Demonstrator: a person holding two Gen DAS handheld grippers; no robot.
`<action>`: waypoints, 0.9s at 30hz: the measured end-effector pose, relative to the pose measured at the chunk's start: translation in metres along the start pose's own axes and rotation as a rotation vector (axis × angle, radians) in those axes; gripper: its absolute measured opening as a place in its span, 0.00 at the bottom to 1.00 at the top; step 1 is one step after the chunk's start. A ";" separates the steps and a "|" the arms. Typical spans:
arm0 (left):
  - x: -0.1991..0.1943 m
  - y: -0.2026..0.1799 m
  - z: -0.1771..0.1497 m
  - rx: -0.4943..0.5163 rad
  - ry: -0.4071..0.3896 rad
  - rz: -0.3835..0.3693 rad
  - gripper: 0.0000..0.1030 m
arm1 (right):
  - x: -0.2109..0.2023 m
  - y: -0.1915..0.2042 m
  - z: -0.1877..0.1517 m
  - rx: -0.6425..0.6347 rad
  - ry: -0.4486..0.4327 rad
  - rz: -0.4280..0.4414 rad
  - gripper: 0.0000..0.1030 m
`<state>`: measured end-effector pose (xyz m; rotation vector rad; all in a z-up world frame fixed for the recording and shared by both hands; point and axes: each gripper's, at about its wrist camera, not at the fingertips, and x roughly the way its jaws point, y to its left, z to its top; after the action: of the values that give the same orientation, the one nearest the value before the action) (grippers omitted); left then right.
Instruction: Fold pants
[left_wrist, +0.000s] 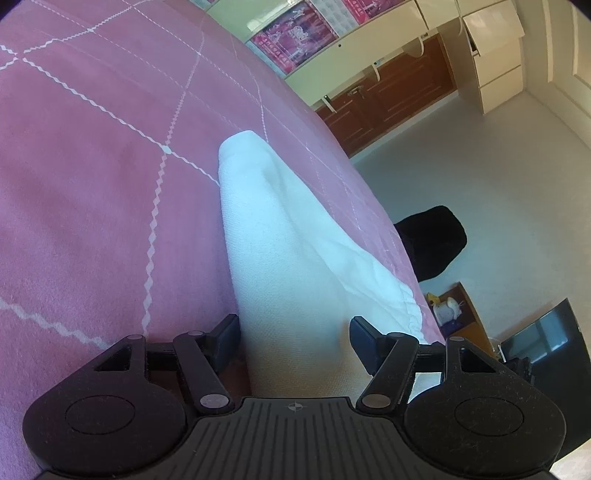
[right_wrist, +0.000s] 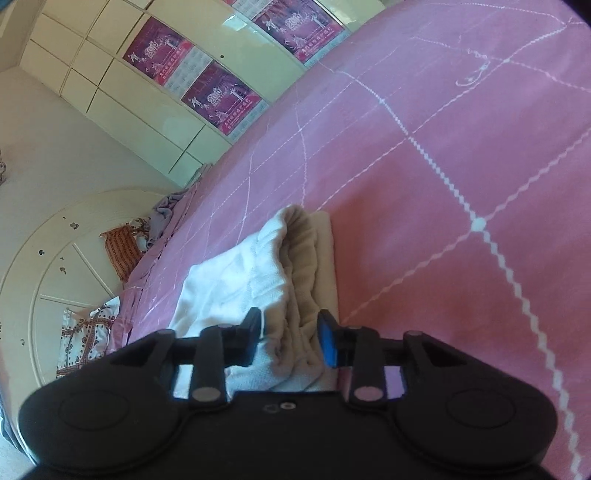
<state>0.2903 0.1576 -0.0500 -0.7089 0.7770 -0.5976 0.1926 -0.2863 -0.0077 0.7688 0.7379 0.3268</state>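
The white pants (left_wrist: 280, 236) lie folded in a long strip on the pink bedspread (left_wrist: 92, 184), close to the bed's right edge. My left gripper (left_wrist: 295, 332) hovers low over the strip's near end, jaws wide, with the cloth lying flat between and under the fingers (left_wrist: 227, 334). In the right wrist view the pants (right_wrist: 236, 280) show their gathered waistband (right_wrist: 301, 258) in bunched folds. My right gripper (right_wrist: 290, 338) straddles that bunch with its jaws half apart. The blue pad (right_wrist: 328, 343) stands bare beside the folds and does not press on them.
The bedspread (right_wrist: 461, 147) stretches wide beyond the pants. Off the bed's edge are a black chair (left_wrist: 436, 240), a small wooden box (left_wrist: 458, 314) and a dark screen (left_wrist: 546, 343) on the pale floor. Pillows (right_wrist: 122, 251) and a white headboard (right_wrist: 55, 258) stand at the bed's head; cupboards with posters (right_wrist: 218, 99) stand behind.
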 end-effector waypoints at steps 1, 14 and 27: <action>0.001 0.002 0.002 -0.002 0.009 -0.012 0.64 | 0.000 -0.005 0.002 0.007 0.001 -0.010 0.62; 0.055 0.022 0.037 -0.032 0.124 -0.181 0.64 | 0.053 -0.009 0.018 -0.073 0.143 0.130 0.60; 0.060 0.010 0.034 0.033 0.029 -0.185 0.30 | 0.073 0.014 0.022 -0.179 0.156 0.095 0.39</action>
<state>0.3539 0.1332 -0.0650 -0.7480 0.7315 -0.7879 0.2591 -0.2501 -0.0218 0.6142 0.8075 0.5364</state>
